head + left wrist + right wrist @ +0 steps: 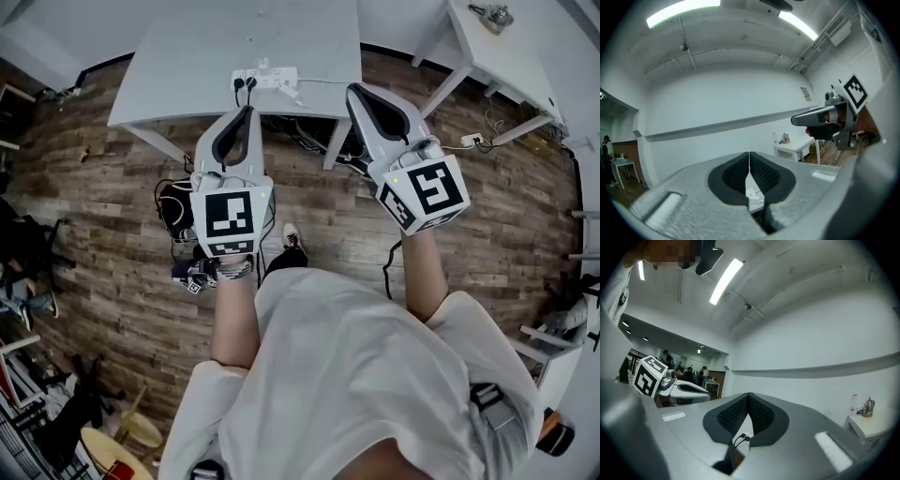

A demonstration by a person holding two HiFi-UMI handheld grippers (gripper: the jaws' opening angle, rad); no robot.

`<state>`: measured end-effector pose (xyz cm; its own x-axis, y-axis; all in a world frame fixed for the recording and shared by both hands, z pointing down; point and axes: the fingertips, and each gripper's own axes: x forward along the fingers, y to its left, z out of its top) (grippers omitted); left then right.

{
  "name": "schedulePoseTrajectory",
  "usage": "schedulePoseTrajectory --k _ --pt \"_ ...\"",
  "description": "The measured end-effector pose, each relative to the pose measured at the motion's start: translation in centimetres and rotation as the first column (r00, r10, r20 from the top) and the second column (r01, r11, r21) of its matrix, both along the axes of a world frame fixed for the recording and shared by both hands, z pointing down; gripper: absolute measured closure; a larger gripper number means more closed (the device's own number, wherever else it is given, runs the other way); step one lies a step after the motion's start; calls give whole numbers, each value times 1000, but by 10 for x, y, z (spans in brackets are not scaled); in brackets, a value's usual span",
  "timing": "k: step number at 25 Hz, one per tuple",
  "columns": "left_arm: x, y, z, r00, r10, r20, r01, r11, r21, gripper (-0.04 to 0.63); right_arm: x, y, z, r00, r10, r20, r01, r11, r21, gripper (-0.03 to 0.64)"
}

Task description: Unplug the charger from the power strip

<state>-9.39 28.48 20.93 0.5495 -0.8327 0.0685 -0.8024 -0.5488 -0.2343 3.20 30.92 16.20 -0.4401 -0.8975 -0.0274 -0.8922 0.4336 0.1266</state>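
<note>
Power strip (272,75) lies at the near edge of the white desk (187,66), long axis running left to right along that edge. Two black plugs (246,83) sit at its left end, their cables dropping over the edge. A small white piece (292,92) sits at the right end, with a pale lead going off to the right. Which of these is the charger I cannot settle, though the black plugs look the likelier. Left claw (247,112) is held level with its jaws closed together on nothing. Its tip points almost straight at the black plugs, just short of the desk edge. Right claw (356,92) is also level, closed and empty, and stands off beyond the strip's right end. Judgement: the left claw is the nearer and better lined up. It must open first, then go forward onto the plug body across the strip's long axis.
</note>
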Motion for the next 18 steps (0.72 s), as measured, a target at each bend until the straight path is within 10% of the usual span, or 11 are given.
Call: schedulePoseTrajectory --k 18 --pt "-11 -164 23 997 79 -4 -79 992 -93 578 -19 -164 22 999 47 5 -46 997 -65 615"
